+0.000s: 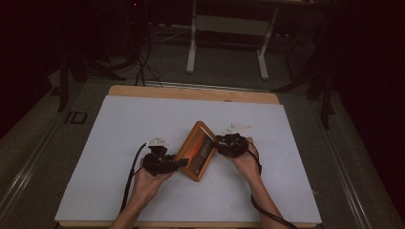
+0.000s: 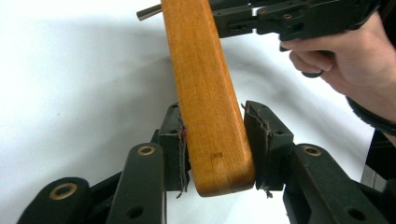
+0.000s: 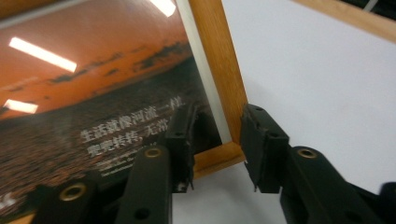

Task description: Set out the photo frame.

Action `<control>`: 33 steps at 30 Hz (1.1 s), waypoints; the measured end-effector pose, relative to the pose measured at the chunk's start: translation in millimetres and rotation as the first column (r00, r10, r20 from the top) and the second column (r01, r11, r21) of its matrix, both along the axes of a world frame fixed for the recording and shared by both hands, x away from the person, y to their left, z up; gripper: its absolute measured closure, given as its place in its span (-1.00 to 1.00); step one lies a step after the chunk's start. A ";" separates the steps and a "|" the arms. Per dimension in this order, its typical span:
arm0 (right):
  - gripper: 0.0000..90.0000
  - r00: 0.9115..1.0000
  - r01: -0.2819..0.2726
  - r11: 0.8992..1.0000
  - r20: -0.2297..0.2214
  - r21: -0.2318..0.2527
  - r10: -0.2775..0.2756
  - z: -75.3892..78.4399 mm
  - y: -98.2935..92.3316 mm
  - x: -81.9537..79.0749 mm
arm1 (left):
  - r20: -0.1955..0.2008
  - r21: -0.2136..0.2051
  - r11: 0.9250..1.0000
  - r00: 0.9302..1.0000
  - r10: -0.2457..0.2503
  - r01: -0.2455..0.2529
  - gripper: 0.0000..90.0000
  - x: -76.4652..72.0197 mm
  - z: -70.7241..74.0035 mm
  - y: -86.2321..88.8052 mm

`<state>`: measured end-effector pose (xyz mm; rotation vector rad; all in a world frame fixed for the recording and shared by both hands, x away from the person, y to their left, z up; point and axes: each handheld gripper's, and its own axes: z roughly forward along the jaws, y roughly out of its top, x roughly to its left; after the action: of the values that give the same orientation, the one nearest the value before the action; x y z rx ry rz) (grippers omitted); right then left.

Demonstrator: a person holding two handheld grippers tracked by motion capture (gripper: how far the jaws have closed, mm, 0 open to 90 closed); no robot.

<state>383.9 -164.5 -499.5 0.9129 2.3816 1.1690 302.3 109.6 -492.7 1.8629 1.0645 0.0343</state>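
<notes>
The counter (image 1: 143, 91), a wooden top seen from above, is covered almost to its edges by a white sheet (image 1: 119, 143). On the sheet, a little to the near side of its middle, a wooden picture frame (image 1: 197, 150) is seen, set at a slant between the two grippers, with a dark orange print and white lettering under its glass.

The left gripper (image 1: 179, 163) is held at the frame's near left corner. In the left gripper view the rounded end of the frame's wooden edge (image 2: 210, 116) is seen between the jaws of the left gripper (image 2: 217, 140); the left pad (image 2: 181, 149) lies against the wood, while a thin gap may remain at the right pad, so a firm grip cannot be told for certain.

The right gripper (image 1: 218, 143) is held at the frame's far right side. In the right gripper view the frame's corner (image 3: 219, 156) is seen between the parted jaws of the right gripper (image 3: 217, 149), one jaw over the glass and one outside the wooden rail, with clear space left on the outer side; nothing is clamped.
</notes>
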 end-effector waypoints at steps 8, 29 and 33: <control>0.28 0.998 -0.027 0.999 0.059 0.018 0.026 29.1 -13.7 -23.9 | 0.036 0.015 1.000 0.999 -0.014 0.014 0.43 -4.4 4.1 -7.5; 0.13 0.991 -0.031 0.990 0.132 0.139 0.013 74.6 -44.4 -57.3 | 0.203 0.162 0.979 0.967 -0.156 0.124 0.54 -23.5 18.5 -45.9; 0.12 0.991 -0.025 0.990 0.132 0.141 0.006 74.4 -49.8 -58.2 | 0.223 0.187 0.972 0.957 -0.184 0.144 0.54 -24.5 19.6 -49.7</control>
<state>325.7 -214.2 -425.1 0.8345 2.2281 1.3759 277.7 59.9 -473.1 2.0358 0.7571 0.2528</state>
